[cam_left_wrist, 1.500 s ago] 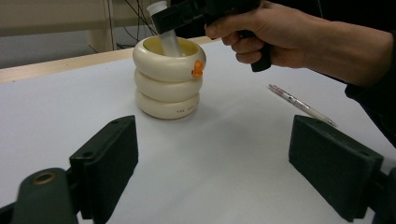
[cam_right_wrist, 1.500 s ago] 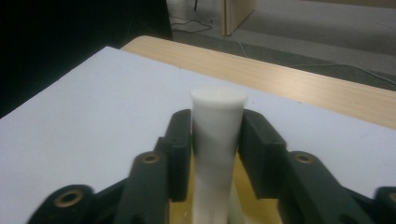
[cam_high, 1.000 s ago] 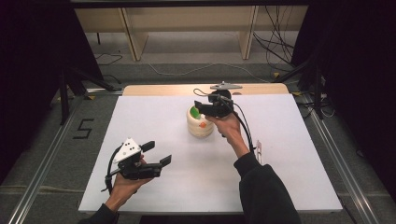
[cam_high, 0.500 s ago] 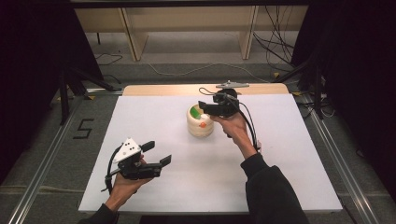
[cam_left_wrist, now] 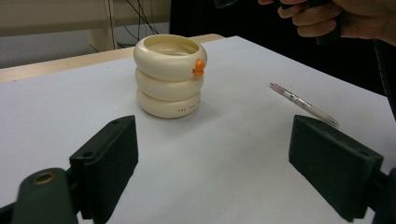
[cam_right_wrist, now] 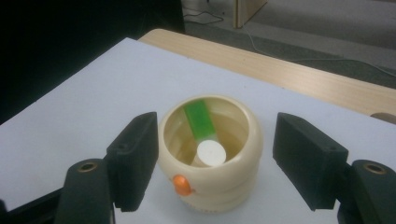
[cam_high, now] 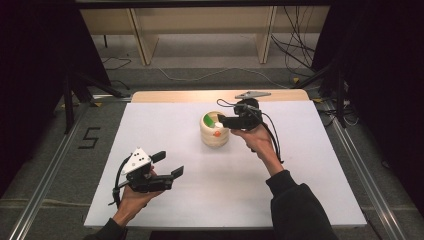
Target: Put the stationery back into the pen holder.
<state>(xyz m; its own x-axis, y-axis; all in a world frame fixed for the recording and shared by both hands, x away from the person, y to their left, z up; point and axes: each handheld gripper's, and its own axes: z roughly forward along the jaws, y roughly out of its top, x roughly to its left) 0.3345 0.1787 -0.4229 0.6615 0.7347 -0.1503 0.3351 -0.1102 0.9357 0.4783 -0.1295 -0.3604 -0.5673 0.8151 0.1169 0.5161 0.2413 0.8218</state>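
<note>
Cream holder (cam_right_wrist: 210,154) now contains the green marker (cam_right_wrist: 201,125); right claw (cam_right_wrist: 215,161), spread and empty, likely fetches the pen (cam_left_wrist: 302,103) next.

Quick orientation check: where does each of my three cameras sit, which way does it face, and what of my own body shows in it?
High view: above the near table edge, looking forward and down at the white table; both forearms, left tongs, right tongs.
Left gripper view: low on the left tongs, facing the cream ringed holder and pen; the other hand at top.
Right gripper view: on the right tongs, looking down into the holder at a green marker.
All three share the holder.
</note>
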